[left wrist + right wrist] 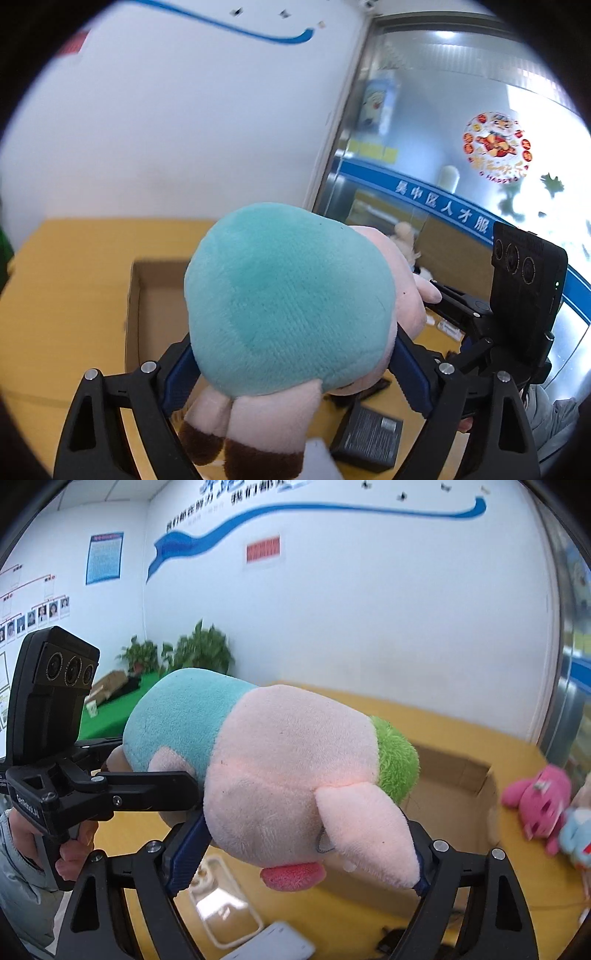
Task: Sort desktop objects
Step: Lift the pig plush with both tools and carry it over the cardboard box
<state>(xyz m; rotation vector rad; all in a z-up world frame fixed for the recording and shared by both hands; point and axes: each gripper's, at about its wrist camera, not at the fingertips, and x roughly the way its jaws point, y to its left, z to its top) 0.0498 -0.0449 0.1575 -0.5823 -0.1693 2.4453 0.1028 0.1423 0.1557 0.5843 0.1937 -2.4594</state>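
A plush pig [288, 295] with a teal body, pink head and brown feet is held in the air by both grippers. My left gripper [291, 369] is shut on its teal body, near the legs. My right gripper [306, 853] is shut on its pink head [295, 775]. The left gripper shows in the right wrist view [147, 786], and the right gripper shows in the left wrist view [454, 306]. An open cardboard box [155, 295] stands on the yellow table [66, 288] below and behind the pig; it also shows in the right wrist view [454, 794].
A black box [365, 439] lies on the table under the pig. A white clear case [225, 904] and a white card [277, 945] lie below. A pink plush toy [539, 797] and a blue one [576, 830] lie right of the box. A glass wall [480, 147] stands at right.
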